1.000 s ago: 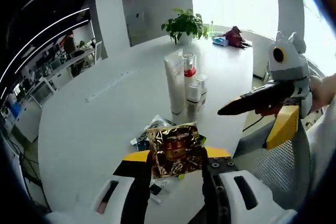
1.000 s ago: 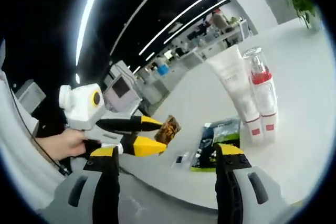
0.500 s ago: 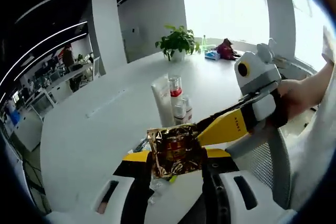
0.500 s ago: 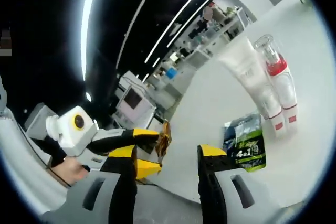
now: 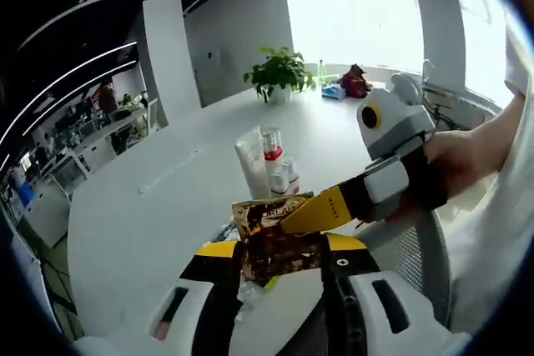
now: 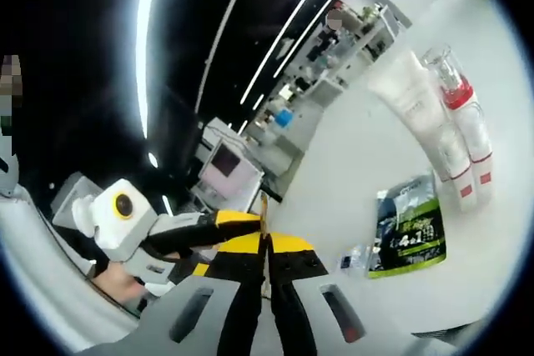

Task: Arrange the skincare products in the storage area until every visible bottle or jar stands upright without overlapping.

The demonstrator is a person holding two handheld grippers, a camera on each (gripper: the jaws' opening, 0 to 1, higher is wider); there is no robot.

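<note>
A gold foil sachet (image 5: 269, 248) hangs between the jaws of my left gripper (image 5: 281, 249), which is shut on it above the table's near edge. My right gripper (image 5: 307, 213) comes in from the right and pinches the sachet's top edge. In the right gripper view my right gripper (image 6: 268, 243) is shut on the sachet (image 6: 264, 206), seen edge-on, with my left gripper (image 6: 244, 219) coming in from the left. A white tube (image 5: 250, 162), a red-banded bottle (image 5: 273, 149) and small bottles (image 5: 284, 178) stand upright together on the white table (image 5: 158, 198).
A green-and-black sachet (image 6: 409, 227) and small packets (image 6: 355, 258) lie flat near the table's front edge. A potted plant (image 5: 279, 70) and some items (image 5: 346, 83) sit at the far side. A person's hand (image 5: 455, 164) holds the right gripper; a mesh chair (image 5: 417, 243) stands below it.
My right gripper has swung in toward the left one and shut on the gold sachet's top edge; a second ago it was open and apart. The left gripper still holds the sachet.
</note>
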